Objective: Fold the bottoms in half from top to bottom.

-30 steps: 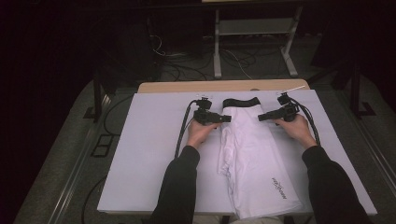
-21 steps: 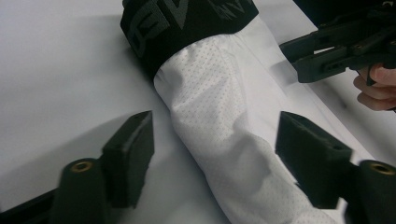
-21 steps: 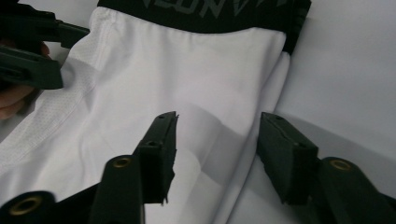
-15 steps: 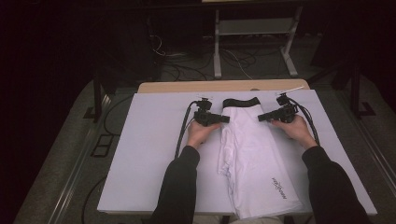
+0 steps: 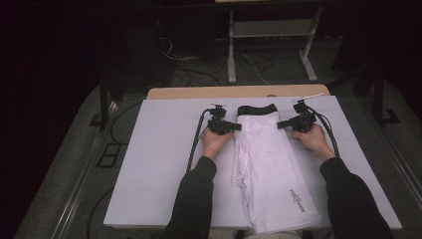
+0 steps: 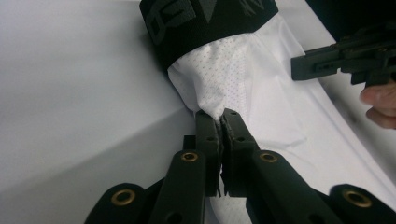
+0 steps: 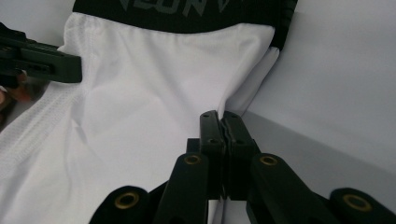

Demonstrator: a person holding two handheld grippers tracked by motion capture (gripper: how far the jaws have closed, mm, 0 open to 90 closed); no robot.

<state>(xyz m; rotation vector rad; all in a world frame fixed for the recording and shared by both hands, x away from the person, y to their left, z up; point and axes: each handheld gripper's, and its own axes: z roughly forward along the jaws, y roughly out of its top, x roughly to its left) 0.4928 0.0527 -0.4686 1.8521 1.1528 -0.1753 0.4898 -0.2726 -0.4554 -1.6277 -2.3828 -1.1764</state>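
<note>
- The white mesh shorts with a black stretchy waistband [image 5: 266, 164] lie folded long and thin in the middle of the table with the pale lilac cover [image 5: 159, 164]. The waistband is at the far end, and the leg end with small dark letters hangs a little over the near edge.
- What could go wrong: each bite holds just a thin edge of cloth, so a quick pull could make the cloth slip out (the mesh looks smooth and slippery to me).
- If one hand lifts before the other, I think the folded shorts could twist or fall open.
- The near end hangs past the table edge, so a pull toward the person could drag the shorts off.
- The left tongs [image 6: 222, 122] have just been closing. They are now pressed together on a pinch of white cloth at the left side of the shorts, just below the waistband.
- The right tongs [image 7: 222, 122] have just been closing too. They are squeezed together on the right edge of the shorts, also near the waistband, with a little white cloth showing between them.
- From above, the two tongs face each other across the shorts.
</note>
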